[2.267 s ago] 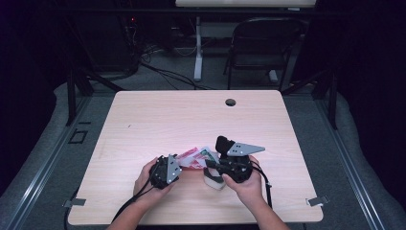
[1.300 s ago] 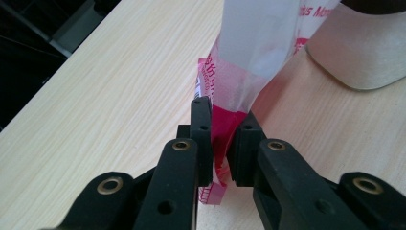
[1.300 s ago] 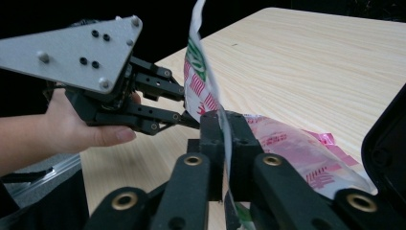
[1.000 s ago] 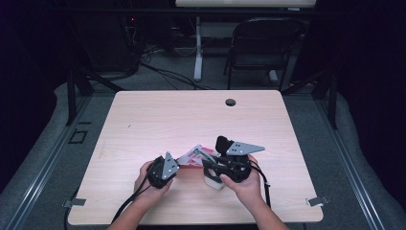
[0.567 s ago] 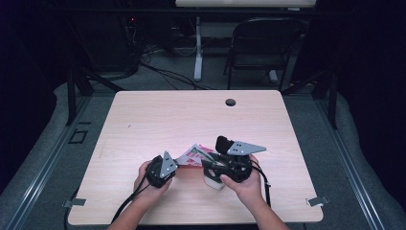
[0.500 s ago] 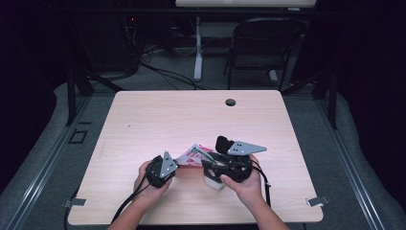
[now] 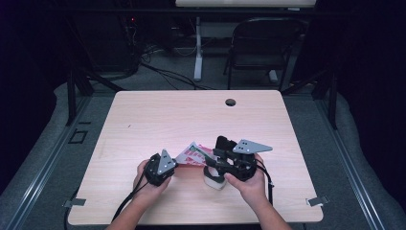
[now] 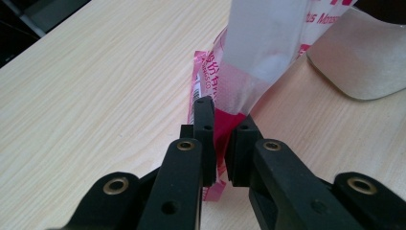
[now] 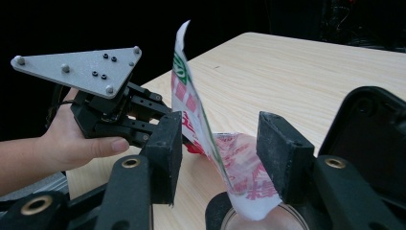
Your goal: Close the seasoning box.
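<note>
- Between left hand-held gripper (image 8: 219, 143) pads: red-and-white plastic packet (image 8: 268, 52), clamped at its sealed bottom edge, standing over tabletop (image 8: 95, 86).
- Right hand-held gripper (image 9: 218, 143): jaws just opened, straddling packet, not pressing.
- Packet's far end dips into small cup (image 7: 214, 178).
- Thin, floppy, slippery film; grip the stiffer seam.

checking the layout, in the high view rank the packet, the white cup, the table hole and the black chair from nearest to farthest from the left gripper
1. Packet: clamped in the left gripper, at its right.
2. White cup: further right, under the right gripper.
3. Table hole: near the table's far edge.
4. Black chair: beyond the table, on the floor.
</note>
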The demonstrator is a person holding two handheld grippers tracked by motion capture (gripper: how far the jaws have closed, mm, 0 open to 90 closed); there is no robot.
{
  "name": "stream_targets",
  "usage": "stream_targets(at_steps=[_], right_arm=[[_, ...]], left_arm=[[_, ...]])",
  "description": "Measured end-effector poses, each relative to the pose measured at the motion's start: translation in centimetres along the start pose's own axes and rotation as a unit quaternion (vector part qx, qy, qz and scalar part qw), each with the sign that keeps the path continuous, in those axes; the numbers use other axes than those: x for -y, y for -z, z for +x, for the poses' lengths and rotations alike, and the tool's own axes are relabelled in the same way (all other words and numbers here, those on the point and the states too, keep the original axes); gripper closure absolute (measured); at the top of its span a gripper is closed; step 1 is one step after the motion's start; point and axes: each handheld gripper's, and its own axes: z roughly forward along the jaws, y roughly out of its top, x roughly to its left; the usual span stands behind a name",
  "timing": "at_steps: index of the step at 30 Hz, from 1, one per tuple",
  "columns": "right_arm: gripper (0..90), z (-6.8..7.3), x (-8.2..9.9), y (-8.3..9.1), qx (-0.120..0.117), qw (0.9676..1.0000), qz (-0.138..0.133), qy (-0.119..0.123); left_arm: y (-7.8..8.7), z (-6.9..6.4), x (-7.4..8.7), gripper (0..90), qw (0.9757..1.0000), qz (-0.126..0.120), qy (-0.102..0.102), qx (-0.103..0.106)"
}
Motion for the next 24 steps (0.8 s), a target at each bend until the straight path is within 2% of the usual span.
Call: stream_targets(at_steps=[4,7,13,24], right_arm=[[51.5,-0.2,0.0,0.4,0.003,1.0,-0.003,-0.002],[51.5,-0.3,0.0,0.5,0.005,1.0,-0.007,-0.004],[51.5,-0.4,-0.1,0.7,0.006,0.9999,-0.01,-0.007],[51.6,-0.7,0.0,0.7,0.013,0.9998,-0.011,-0.012]], left_arm=[[0.0,0.4,0.1,85.6,0.9998,-0.003,0.015,0.008],[0.1,0.9,0.3,86.1,0.999,-0.013,0.039,0.017],[0.2,1.5,0.7,86.3,0.9978,-0.018,0.061,0.02],[0.3,2.2,0.9,86.6,0.9959,-0.026,0.084,0.021]])
